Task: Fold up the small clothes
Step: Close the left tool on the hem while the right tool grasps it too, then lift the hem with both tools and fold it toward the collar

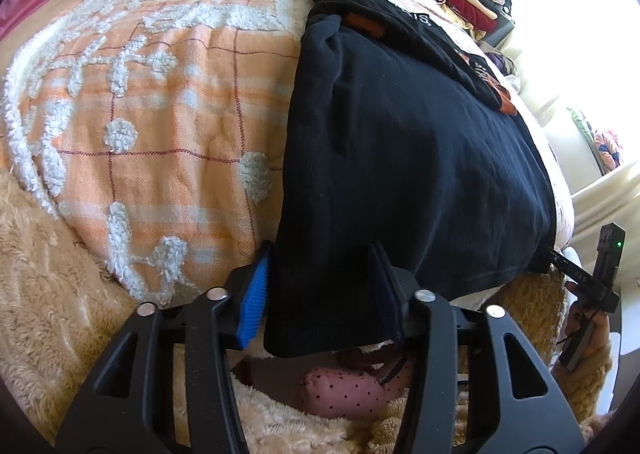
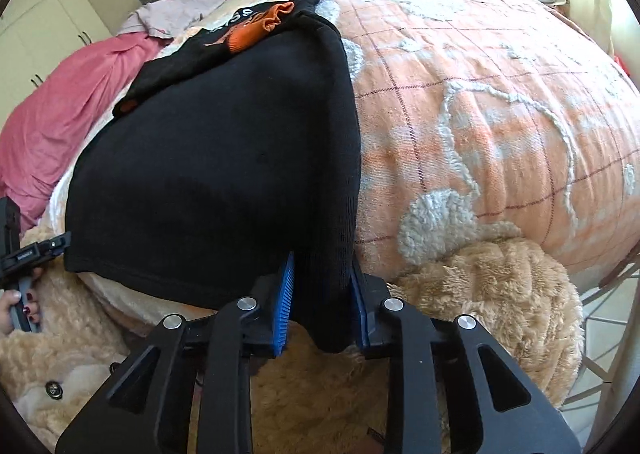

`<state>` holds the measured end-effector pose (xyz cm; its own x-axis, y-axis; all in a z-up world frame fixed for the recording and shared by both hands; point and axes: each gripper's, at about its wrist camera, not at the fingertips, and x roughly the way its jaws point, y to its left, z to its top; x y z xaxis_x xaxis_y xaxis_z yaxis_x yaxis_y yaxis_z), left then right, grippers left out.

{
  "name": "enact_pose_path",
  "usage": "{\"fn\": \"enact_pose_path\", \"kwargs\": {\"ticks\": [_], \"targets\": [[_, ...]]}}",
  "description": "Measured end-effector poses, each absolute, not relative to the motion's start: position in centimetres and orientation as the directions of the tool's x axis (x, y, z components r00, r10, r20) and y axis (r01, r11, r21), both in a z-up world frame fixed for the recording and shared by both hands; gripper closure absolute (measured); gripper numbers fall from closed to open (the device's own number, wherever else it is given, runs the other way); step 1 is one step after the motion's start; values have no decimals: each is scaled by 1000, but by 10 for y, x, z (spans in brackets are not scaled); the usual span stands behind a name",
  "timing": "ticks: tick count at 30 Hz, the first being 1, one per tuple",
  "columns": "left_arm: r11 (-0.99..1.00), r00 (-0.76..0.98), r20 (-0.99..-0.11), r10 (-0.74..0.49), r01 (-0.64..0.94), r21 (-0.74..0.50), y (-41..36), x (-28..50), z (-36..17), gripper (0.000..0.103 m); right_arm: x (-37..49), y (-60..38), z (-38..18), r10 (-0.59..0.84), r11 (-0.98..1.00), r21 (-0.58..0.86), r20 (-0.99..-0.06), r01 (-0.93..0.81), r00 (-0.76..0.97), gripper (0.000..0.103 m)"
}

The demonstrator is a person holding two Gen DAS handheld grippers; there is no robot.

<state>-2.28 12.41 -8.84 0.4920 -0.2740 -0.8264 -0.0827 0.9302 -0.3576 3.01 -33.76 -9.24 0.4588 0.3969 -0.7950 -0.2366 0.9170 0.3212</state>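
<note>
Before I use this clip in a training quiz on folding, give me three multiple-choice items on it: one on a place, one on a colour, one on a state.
1. Where does the black garment lie?
A. on the orange checked blanket
B. on a wooden chair
C. in a laundry basket

2. What colour is the trim at the garment's far end?
A. green
B. orange
C. white

3. What is the right gripper doing?
A. hanging open above the bed
B. closed on a pink sock
C. closed on the garment's near corner

Answers:
1. A, the black cloth is spread on the checked blanket in both views.
2. B, orange trim shows on the folded-over sleeves.
3. C, the blue pads press a bunched corner of black cloth from both sides.
</note>
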Motion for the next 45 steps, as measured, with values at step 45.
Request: {"fn": "enact_pose_path", "kwargs": {"ticks": [45], "targets": [[916, 771, -580, -263, 12, -401, 154, 58, 41, 100, 94, -336, 64, 490, 864, 363, -441, -350, 752, 97]]}}
